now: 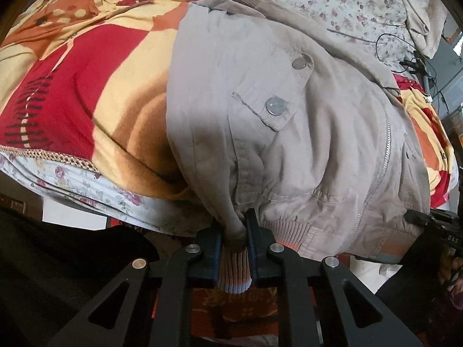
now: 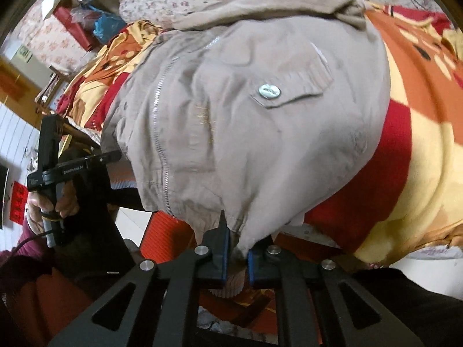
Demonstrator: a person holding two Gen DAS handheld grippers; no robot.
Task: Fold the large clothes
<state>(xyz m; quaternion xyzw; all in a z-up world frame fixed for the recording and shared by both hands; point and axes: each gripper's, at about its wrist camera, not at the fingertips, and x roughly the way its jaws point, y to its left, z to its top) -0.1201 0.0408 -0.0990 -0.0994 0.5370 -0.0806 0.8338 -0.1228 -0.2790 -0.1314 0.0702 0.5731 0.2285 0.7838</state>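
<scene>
Where ribbed hem bunches, creased khaki jacket [image 1: 289, 121] drapes

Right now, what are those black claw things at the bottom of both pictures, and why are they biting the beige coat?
They are hand-held grabbers, not a robot. A person squeezes one in each hand, and a little camera on each looks along its two fingers. So one picture comes from the left gripper and the other from the right gripper.

On the bed lies a red, orange and yellow patterned blanket over a flowered sheet. On top lies a beige zip-up jacket with silver snap buttons.

Each grabber is pinched shut on the jacket's striped ribbed hem, at two different spots on the near edge. In the right camera's picture you can spot the person's hand holding the other grabber. They are getting ready to fold the jacket.
</scene>
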